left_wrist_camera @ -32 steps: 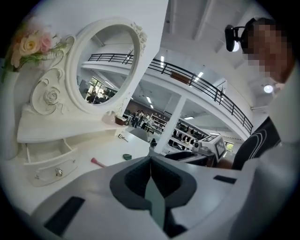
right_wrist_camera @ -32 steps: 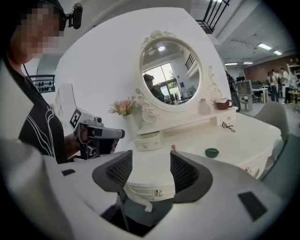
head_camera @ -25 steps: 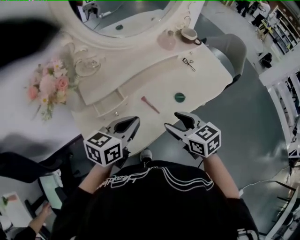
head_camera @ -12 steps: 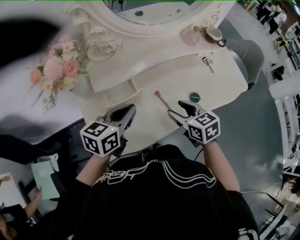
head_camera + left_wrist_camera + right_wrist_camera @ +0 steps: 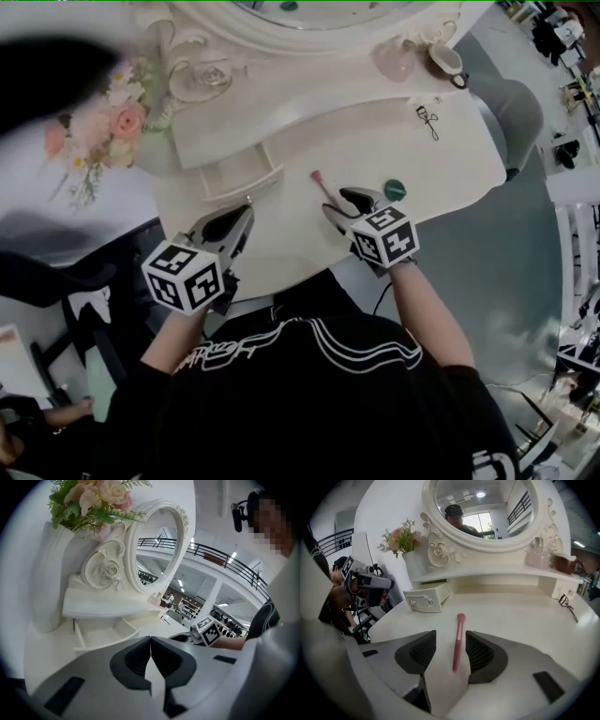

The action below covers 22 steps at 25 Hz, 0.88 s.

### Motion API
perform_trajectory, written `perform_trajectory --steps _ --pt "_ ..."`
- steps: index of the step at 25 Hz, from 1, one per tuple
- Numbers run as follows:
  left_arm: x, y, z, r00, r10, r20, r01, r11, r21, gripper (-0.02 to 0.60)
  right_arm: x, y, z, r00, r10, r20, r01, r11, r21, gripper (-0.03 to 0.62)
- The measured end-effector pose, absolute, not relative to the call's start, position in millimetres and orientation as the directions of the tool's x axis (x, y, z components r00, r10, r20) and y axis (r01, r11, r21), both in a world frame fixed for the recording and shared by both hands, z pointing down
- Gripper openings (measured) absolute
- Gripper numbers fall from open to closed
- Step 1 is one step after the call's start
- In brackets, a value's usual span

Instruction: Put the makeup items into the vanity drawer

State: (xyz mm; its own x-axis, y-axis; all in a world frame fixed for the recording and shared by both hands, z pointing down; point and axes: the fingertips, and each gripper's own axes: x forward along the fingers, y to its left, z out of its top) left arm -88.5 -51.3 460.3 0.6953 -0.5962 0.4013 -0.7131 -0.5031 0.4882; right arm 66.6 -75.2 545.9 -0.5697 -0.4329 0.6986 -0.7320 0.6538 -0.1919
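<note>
Glossy grey floor (image 5: pixel 492 272); grey chair (image 5: pixel 525 112); railed balcony (image 5: pixel 225 559) overhead.

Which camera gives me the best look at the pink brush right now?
The right gripper view: the pink brush lies full length between the right gripper's jaws, which have just been closing but don't touch it. The head view shows it small, its near end at that gripper. The left gripper view misses it.

surface: white vanity top (image 5: pixel 459 159) | lay on it, well apart: pink makeup brush (image 5: pixel 322 187); small green round case (image 5: pixel 395 189); eyelash curler (image 5: pixel 427 120) | left end: white vase (image 5: pixel 49 588) stood upright
</note>
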Motion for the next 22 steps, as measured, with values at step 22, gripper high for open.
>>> perform_trajectory --steps 22 --pt "-114 -55 476 0.624 -0.649 0.434 -0.769 -0.412 0.489 0.023 72 -88 575 -0.496 -0.402 0.77 -0.736 0.665 -0.127 0.066"
